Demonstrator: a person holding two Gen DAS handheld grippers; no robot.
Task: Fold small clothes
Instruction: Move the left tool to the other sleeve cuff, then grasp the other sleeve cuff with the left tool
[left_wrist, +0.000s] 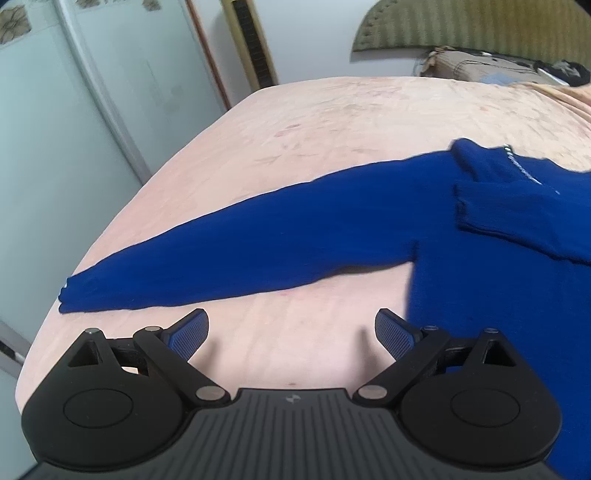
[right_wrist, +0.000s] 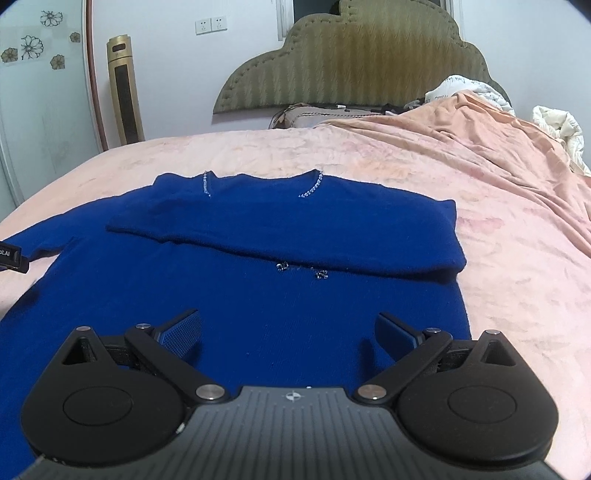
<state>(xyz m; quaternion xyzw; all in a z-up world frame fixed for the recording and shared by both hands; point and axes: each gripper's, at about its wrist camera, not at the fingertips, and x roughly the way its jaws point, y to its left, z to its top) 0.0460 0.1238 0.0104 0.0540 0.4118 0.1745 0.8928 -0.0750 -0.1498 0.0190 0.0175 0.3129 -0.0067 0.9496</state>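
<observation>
**Blue sweater half folded on the pink bed, both claws released**

Nearest the left wrist camera, the left gripper (left_wrist: 291, 334) hangs with its jaws spread wide and nothing between them, above bare pink bedspread (left_wrist: 295, 122). Its right fingertip sits just at the edge of the blue sweater (left_wrist: 498, 277). Beyond the fingers, the sweater's left sleeve (left_wrist: 229, 251) lies flat and stretched straight out toward the left edge of the bed, its cuff near the edge.

The right gripper (right_wrist: 288, 332) is likewise released, jaws apart and empty, poised over the sweater's lower body (right_wrist: 221, 314). Farther on, the right sleeve (right_wrist: 295, 236) is folded across the chest, its cuff reaching toward the left shoulder. Two small beaded ornaments (right_wrist: 303, 271) show just below that fold, and a beaded neckline (right_wrist: 310, 186) lies beyond it.

A crumpled peach blanket (right_wrist: 480, 129) covers the right side of the bed. Behind stand the padded headboard (right_wrist: 362, 62), a gold tower unit (right_wrist: 123, 88) by the wall, and a white duvet (right_wrist: 554, 125) at far right.
</observation>
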